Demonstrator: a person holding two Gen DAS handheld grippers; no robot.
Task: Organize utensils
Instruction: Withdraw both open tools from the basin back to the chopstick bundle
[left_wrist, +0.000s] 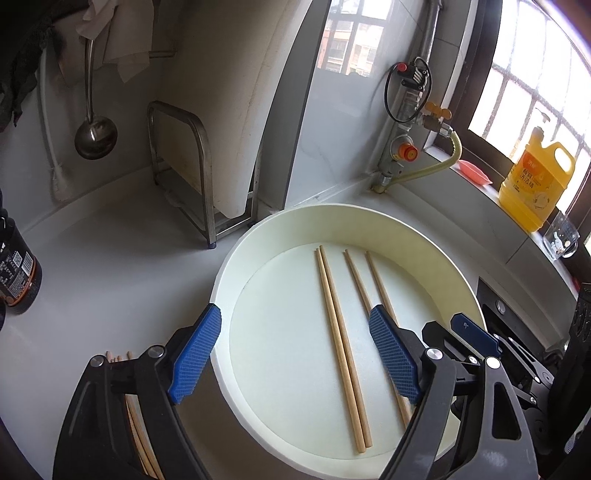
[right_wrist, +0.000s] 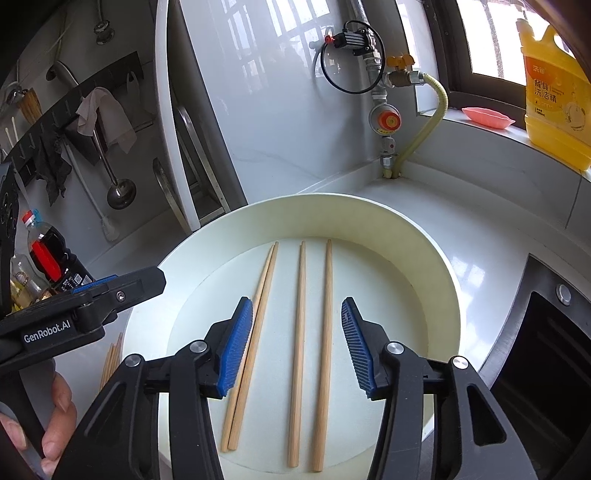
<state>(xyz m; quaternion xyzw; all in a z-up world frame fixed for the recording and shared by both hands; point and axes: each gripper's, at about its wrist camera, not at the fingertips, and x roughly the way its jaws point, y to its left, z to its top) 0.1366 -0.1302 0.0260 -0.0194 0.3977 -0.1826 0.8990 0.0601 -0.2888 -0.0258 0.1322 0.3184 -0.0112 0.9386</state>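
Note:
A round cream tray sits on the white counter. Several wooden chopsticks lie in it: a touching pair on the left and two separate ones on the right. My left gripper is open and empty, above the tray's left rim. My right gripper is open and empty, with the two separate chopsticks between its blue pads. More chopsticks lie on the counter left of the tray. The right gripper also shows in the left wrist view.
A steel rack with a white cutting board stands behind the tray. A ladle hangs on the wall. A dark sauce bottle stands at the left. A gas valve and hose, a yellow detergent jug and a stove edge are at the right.

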